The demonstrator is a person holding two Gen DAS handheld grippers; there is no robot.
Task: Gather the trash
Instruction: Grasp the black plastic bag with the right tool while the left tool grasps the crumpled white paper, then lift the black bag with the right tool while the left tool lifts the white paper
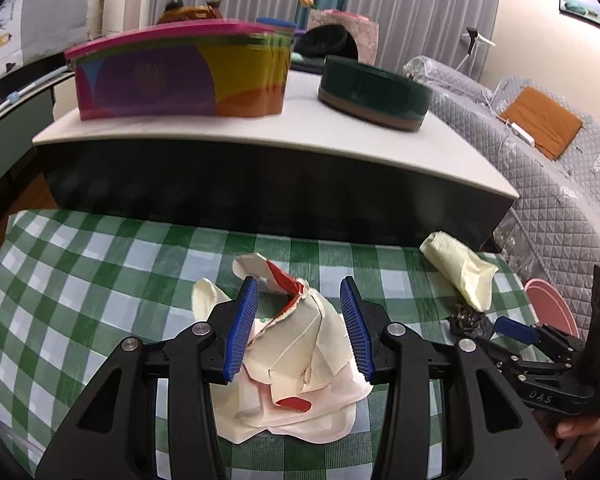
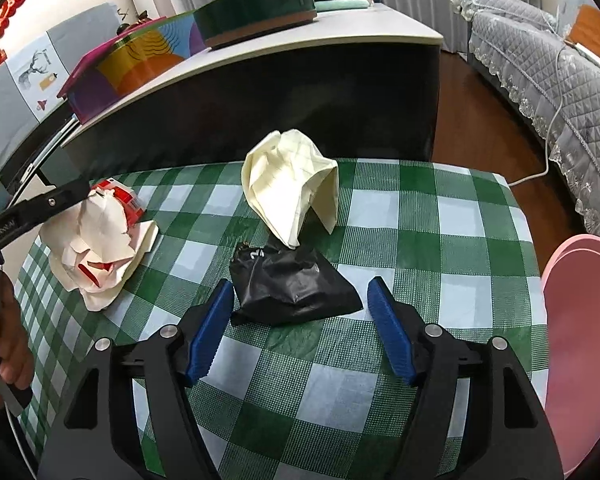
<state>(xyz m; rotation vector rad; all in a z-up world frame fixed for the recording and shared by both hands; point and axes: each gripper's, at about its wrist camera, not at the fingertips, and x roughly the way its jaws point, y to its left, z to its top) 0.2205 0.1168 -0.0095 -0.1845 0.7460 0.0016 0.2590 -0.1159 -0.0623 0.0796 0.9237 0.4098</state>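
The crumpled white-and-red paper (image 1: 296, 364) lies on the green checked cloth (image 1: 80, 280) toward its left side, between the spread blue pads of the left gripper (image 1: 299, 312), jaws wide and not pinching it. The right gripper (image 2: 300, 312) hovers low, also spread, around the near edge of a black bag (image 2: 292, 284). A cream wrapper (image 2: 292, 184) sits just beyond, near the cloth's far edge below the white table (image 2: 340, 36). A pink bin (image 2: 580, 320) stands at the right edge

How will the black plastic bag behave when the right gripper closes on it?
The black plastic bag looks thin and crinkled, so it will probably crumple, not resist. It seems light, and may slide on the checked tablecloth if the open right gripper pushes it.
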